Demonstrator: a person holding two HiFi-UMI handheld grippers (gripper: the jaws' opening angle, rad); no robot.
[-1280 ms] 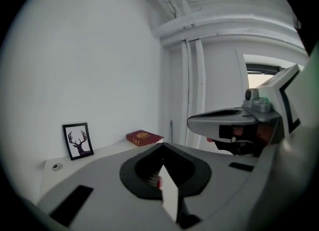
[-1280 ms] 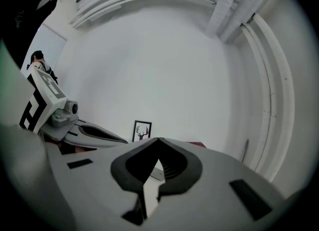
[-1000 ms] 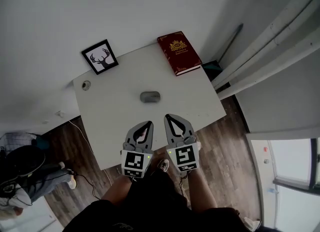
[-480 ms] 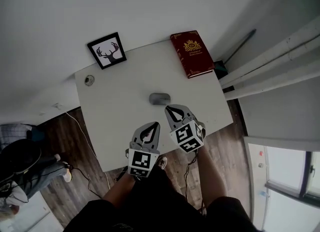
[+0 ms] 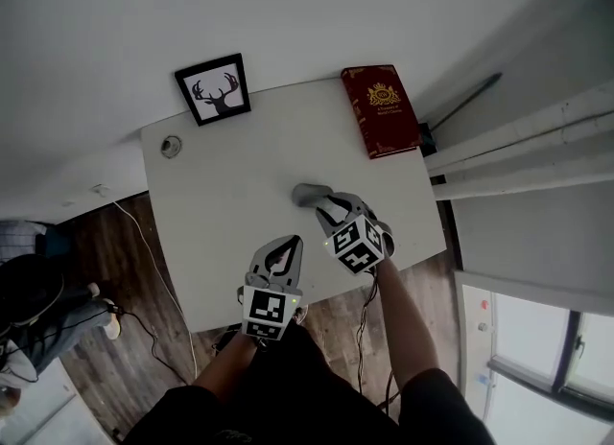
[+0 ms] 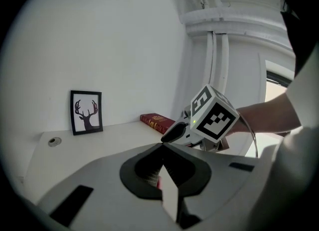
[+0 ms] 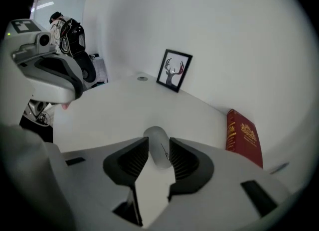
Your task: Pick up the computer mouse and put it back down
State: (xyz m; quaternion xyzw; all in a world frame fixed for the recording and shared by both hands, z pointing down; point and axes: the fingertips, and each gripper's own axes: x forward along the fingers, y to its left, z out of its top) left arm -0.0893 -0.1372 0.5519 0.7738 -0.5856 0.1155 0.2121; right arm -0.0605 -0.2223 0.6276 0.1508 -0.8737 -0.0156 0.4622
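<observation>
A grey computer mouse (image 5: 305, 194) lies near the middle of the white table (image 5: 221, 213). My right gripper (image 5: 329, 209) points steeply down at the mouse's near side. Its jaws have just been opening. In the right gripper view the mouse (image 7: 155, 136) sits in the gap between the tips of the right gripper (image 7: 159, 149), and I cannot see either pad pressing on it. My left gripper (image 5: 283, 249) is shut and empty, and hovers over the table's front edge to the left of the right one. Its closed tips (image 6: 162, 148) point toward the right gripper (image 6: 172, 133).
A framed deer picture (image 5: 213, 88) leans on the wall at the table's back left. A red book (image 5: 381, 110) lies at the back right corner. A round cable grommet (image 5: 171, 146) sits at the far left. White pipes (image 5: 537, 136) run right of the table.
The right gripper has moved forward and down to the mouse, tilted downward, and its jaws have opened. The left gripper has drifted slightly forward and lower, still shut.
</observation>
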